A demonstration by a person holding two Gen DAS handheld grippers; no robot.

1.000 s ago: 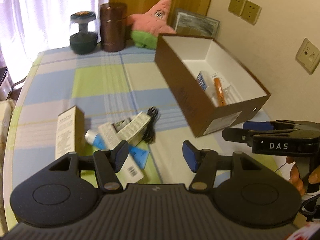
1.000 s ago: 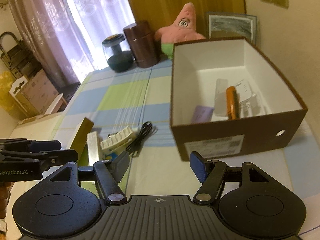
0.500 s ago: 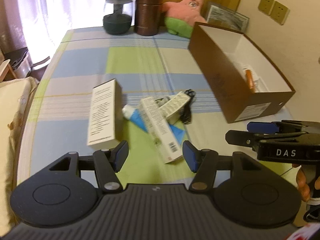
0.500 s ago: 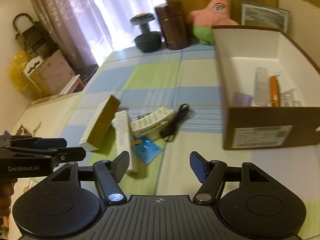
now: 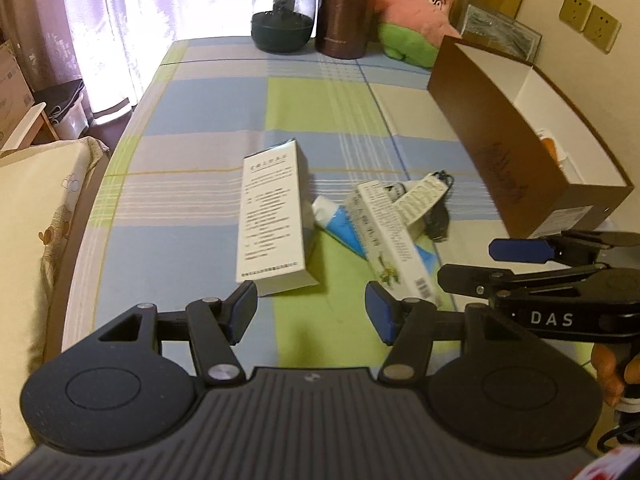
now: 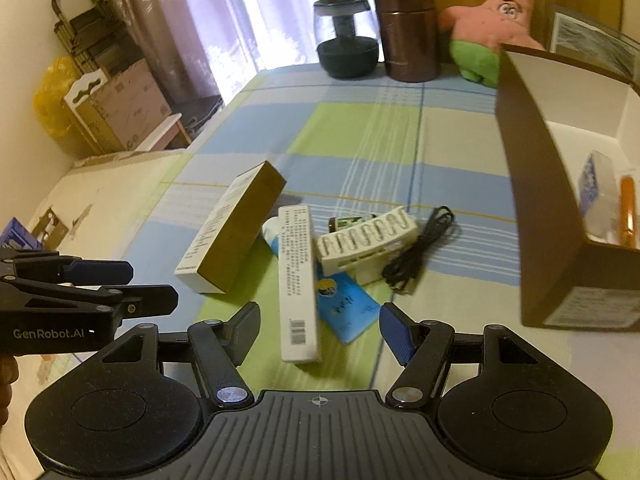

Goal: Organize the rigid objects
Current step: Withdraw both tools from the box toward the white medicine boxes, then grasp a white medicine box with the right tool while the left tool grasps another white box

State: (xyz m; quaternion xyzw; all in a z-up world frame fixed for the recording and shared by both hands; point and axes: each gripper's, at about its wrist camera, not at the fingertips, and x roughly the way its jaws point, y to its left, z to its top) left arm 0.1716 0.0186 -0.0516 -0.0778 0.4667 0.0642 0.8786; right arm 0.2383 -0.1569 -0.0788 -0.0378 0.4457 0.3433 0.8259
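Fingers wide apart, nothing held, on both my left gripper [image 5: 312, 312] and right gripper [image 6: 318, 330]. Over the last second I swung both off the brown box [image 5: 520, 184] and onto the pile: big carton [image 5: 272, 216], slim carton [image 6: 298, 280], blue tube [image 5: 340, 224], white clip [image 6: 366, 240], black cable [image 6: 418, 256]. Looks like next pick. Cartons overlap the tube; plaid cloth [image 5: 320, 112] behind is free; table edge close on my left.

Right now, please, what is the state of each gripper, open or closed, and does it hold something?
Left gripper: open, holding nothing, above the checked tablecloth.
Right gripper: open, holding nothing, with the long white carton lying beyond its fingers.
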